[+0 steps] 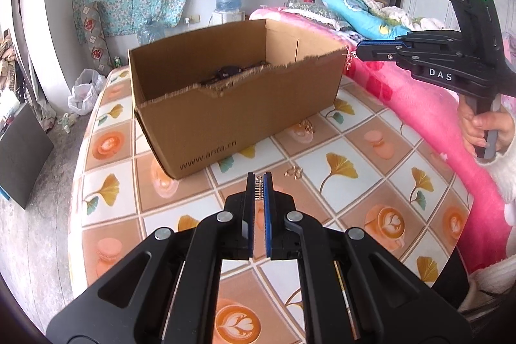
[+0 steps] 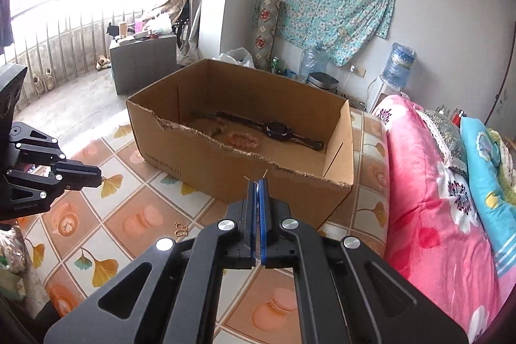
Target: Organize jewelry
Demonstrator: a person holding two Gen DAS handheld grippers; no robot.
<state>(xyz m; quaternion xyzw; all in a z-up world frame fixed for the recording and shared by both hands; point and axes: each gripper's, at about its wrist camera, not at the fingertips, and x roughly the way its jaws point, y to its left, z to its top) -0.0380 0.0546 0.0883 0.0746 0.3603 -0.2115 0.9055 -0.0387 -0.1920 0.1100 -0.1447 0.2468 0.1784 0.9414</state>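
An open cardboard box [image 1: 225, 118] [image 2: 225, 173] stands on the patterned tablecloth [image 1: 371, 150]. In it lie a black watch [image 2: 277, 131] and a pink bead bracelet [image 2: 242, 140]. My left gripper [image 1: 259, 179] [image 2: 100, 179] is shut on a small gold beaded piece [image 1: 258, 191], held in front of the box. My right gripper [image 2: 257, 182] [image 1: 356, 52] hovers by the box's right corner, shut on a small dangling earring [image 1: 350, 58]; thin gold wires [image 2: 266, 173] stick out of its tip. Loose gold earrings [image 1: 294, 173] [image 2: 181, 228] lie on the cloth.
More gold jewelry [image 1: 304, 128] lies against the box's front right. A pink floral blanket [image 1: 419, 112] [image 2: 429, 182] borders the table on the right. A person's hand [image 1: 483, 128] grips the right tool's handle. A water dispenser [image 2: 398, 66] and bags stand by the far wall.
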